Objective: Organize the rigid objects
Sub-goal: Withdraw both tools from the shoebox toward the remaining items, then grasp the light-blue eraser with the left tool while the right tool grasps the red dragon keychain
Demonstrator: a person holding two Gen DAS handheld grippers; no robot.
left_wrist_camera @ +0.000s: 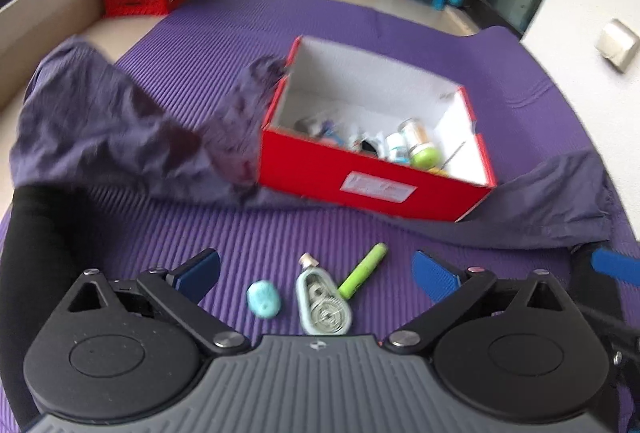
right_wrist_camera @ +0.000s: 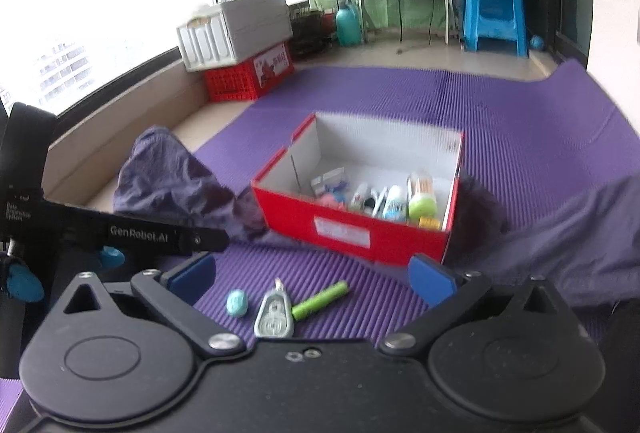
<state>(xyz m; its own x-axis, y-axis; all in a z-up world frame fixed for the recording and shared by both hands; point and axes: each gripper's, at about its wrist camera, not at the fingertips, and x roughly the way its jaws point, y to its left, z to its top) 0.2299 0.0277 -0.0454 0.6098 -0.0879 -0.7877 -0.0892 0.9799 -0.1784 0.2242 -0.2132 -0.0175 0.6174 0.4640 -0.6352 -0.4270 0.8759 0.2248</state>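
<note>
Both tools are spread wide and hold nothing: the left gripper (left_wrist_camera: 316, 273) and the right gripper (right_wrist_camera: 312, 279) each hover low over the ribbed purple foam mat (left_wrist_camera: 260, 233), blue pads well apart. Nearest, between the pads in both views, three loose items lie in a row on the mat: a small teal oval eraser-like lump (left_wrist_camera: 263, 300) toward 7 o'clock, a pale grey teardrop-shaped correction-tape dispenser (left_wrist_camera: 323, 303) at centre, and a lime-green cylindrical marker (left_wrist_camera: 363, 270) angled toward 1 o'clock. The dispenser and the marker lie just beside each other and may touch at the marker's near end; the lump sits apart. Judged step: pick one of these for transfer. The lump offers the cleanest grasp, having open mat on all sides; closing on the dispenser risks nudging the marker. Beyond, at 12 o'clock, the red cardboard shoebox with a white interior (left_wrist_camera: 372, 185) stands open and already holds several small bottles and tubes, crowded along its near wall toward the right corner; the left half shows bare floor for a drop. Crumpled dark purple cloth (left_wrist_camera: 120, 129) presses against the box's left wall at 10 o'clock, and more lies at 3 o'clock, so a straight path over the near red wall appears least obstructed.
</note>
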